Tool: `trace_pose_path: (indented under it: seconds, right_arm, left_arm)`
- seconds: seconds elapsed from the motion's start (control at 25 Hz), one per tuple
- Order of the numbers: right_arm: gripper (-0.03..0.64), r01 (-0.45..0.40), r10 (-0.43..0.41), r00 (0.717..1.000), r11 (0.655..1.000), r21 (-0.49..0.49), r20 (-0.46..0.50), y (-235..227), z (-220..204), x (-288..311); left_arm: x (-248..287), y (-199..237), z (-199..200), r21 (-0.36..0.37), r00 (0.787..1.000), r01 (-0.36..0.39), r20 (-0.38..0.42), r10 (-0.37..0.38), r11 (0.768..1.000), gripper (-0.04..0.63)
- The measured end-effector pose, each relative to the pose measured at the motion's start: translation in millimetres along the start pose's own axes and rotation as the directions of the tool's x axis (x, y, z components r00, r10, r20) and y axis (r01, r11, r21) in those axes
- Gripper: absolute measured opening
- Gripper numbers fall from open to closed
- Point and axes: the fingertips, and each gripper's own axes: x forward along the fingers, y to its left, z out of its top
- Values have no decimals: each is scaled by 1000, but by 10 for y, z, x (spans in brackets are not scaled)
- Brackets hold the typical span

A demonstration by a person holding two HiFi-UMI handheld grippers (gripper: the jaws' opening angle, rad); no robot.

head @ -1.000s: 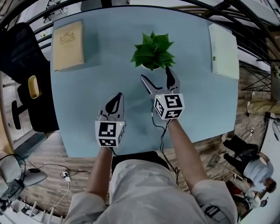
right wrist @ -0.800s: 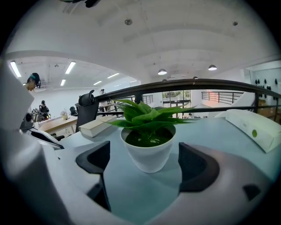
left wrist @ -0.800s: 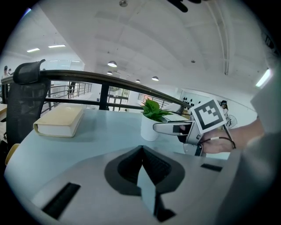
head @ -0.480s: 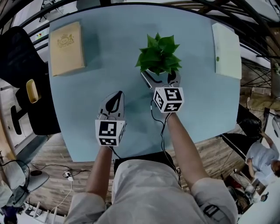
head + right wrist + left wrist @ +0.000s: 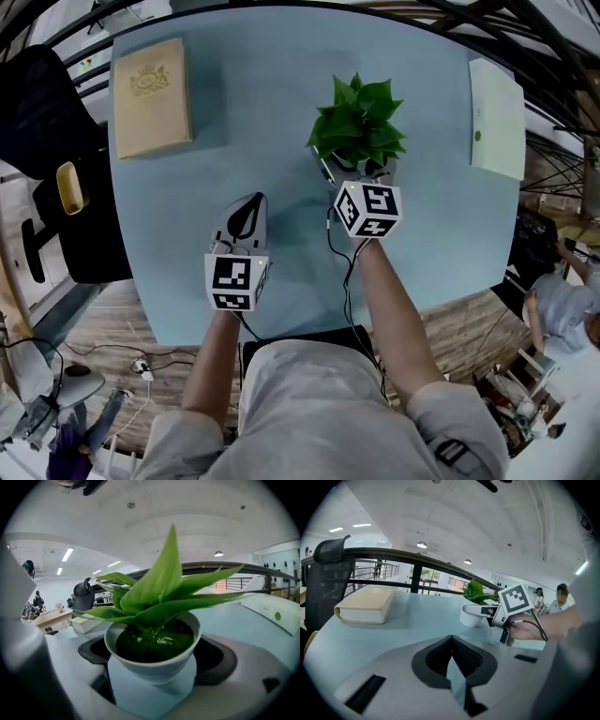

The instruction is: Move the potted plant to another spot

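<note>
Closest in, the left gripper (image 5: 246,211) hangs clenched and empty over the pale blue tabletop (image 5: 281,103). Just beyond, the right gripper (image 5: 354,169) gapes wide, released, its jaws flanking the green leafy potted plant (image 5: 357,122) in its white ceramic bowl, mid-tabletop. Far left lies a tan hardback book (image 5: 150,97).

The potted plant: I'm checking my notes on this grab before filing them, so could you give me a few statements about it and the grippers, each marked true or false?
1. The potted plant stands between the right gripper's jaws. True.
2. The left gripper holds the tan book. False: its jaws are together on nothing, and the book lies at the table's far left corner.
3. The plant lies tipped on its side. False: it stands upright.
4. A pale flat item lies at the table's right edge. True.
</note>
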Motion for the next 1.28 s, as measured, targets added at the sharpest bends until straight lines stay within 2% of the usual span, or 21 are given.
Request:
trace_pose_path:
  seconds: [0.32,0.72,1.28]
  right_arm:
    - [520,-54,54,999,998,-12,-1,74,14,-88]
    - [517,-175,175,985,984,-37,-11,405,-35,-358]
    - [517,-383,382,924,922,-53,-30,923,-164,-966]
  left_arm:
    - [-32,-32,34,-12,1000,-5,5,5,1000,11]
    - [-208,-175,78,-8,999,-36,30,36,999,11]
    - [-590,-328,-170,-37,989,-145,26,146,989,11]
